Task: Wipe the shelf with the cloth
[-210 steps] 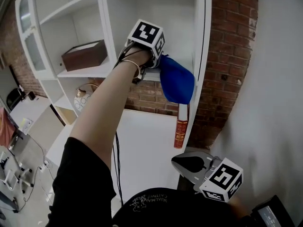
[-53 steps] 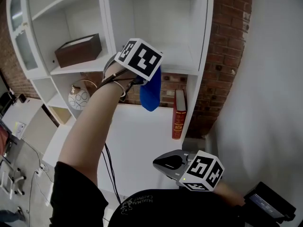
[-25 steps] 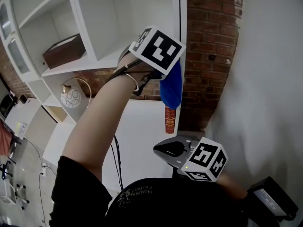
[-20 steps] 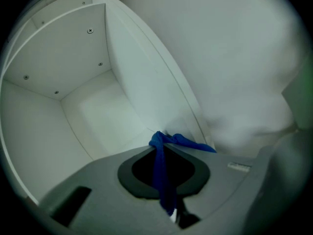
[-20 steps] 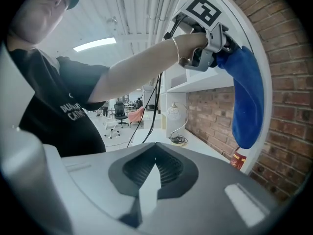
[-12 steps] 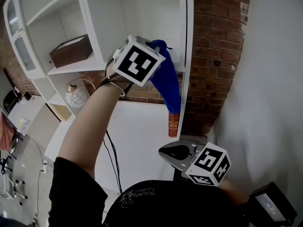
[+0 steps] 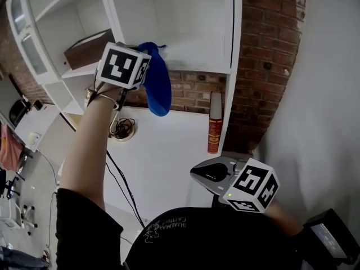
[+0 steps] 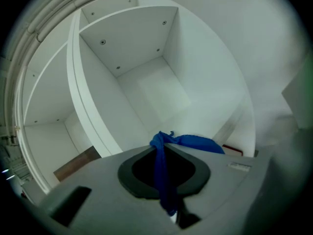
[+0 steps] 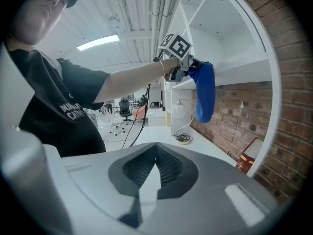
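**Cloth pinched at the shelf's front edge**

The left gripper (image 7: 142, 55) is clamped on the blue cloth (image 7: 157, 86), which dangles just before the white shelf (image 7: 194, 58). Whether the cloth touches the shelf's board is unclear. Well below the shelf, the right gripper (image 7: 216, 172) is closed on nothing. The left gripper's marker cube partly hides a brown box (image 7: 83, 49) left of the shelf.

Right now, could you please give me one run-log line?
left gripper: shut on blue cloth | cloth: hanging by shelf | right gripper: shut, empty
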`<state>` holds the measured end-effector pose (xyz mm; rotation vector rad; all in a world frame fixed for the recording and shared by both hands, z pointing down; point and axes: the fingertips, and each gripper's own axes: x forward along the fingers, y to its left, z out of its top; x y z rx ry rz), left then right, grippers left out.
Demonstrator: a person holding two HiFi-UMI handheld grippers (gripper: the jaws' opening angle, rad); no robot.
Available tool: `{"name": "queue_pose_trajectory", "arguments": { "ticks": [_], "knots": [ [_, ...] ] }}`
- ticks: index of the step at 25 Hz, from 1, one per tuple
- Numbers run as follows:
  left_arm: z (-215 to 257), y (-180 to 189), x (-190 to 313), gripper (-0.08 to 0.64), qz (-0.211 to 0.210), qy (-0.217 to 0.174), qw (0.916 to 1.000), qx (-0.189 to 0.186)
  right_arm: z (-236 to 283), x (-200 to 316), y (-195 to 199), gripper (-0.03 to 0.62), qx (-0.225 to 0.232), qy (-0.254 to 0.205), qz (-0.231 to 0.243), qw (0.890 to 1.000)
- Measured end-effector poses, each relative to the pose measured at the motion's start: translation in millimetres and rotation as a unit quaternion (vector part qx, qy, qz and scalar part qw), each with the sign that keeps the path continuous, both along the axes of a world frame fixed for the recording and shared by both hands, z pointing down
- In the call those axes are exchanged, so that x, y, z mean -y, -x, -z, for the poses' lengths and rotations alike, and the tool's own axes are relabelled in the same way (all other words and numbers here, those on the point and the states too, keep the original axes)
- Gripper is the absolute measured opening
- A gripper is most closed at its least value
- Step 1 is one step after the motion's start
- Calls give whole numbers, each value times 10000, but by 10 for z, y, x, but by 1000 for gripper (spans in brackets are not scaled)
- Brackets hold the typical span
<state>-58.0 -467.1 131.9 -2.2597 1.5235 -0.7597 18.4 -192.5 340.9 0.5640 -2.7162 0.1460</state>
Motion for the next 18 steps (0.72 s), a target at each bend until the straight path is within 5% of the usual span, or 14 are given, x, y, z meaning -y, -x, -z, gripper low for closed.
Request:
{"name": "queue_pose_trajectory", "arguments": {
  "ticks": [5, 10, 18],
  "knots": [
    [30, 34, 11, 21, 212, -335, 9991, 129, 48, 31, 108, 9, -120, -82, 131, 9998],
    [-28, -30, -6, 20, 198, -198, 9996, -23, 20, -5, 156, 9, -67, -46, 205, 9998],
    [-40, -322, -119, 17, 88, -356, 9983, 454, 18, -7, 154, 9, 19, -42, 207, 9998]
  ]
}}
